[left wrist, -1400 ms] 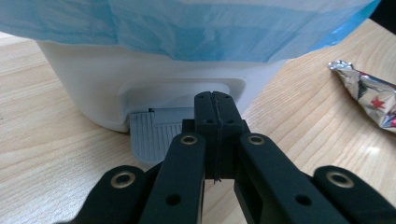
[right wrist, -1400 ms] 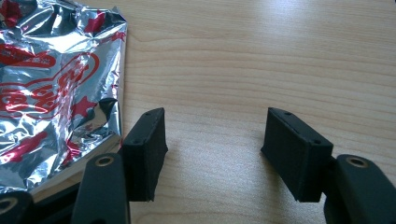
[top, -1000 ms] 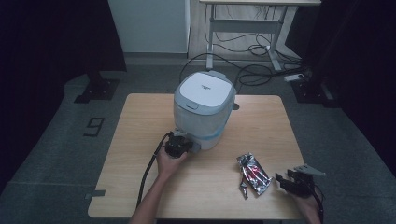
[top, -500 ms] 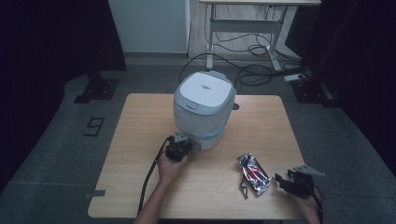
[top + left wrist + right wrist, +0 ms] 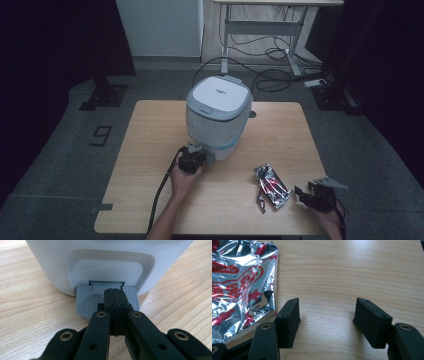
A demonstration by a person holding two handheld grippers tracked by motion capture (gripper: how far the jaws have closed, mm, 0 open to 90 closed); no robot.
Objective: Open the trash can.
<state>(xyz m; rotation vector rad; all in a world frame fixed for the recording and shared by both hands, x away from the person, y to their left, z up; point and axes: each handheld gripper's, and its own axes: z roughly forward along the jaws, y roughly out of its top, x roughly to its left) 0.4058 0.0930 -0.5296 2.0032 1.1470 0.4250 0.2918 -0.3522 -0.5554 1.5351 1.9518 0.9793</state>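
left gripper [image 5: 113, 293] eased nearer, closed tips over bin's grey pedal [image 5: 86, 302]

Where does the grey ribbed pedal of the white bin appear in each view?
High view: the grey ribbed pedal is at the foot of the white bin, beside the left gripper.
Left gripper view: picture centre, under the shut jaw tips.
Right gripper view: not in it.
Shared landmark: the wooden table.

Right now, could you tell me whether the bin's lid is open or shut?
Shut: the white lid lies flat on the bin.
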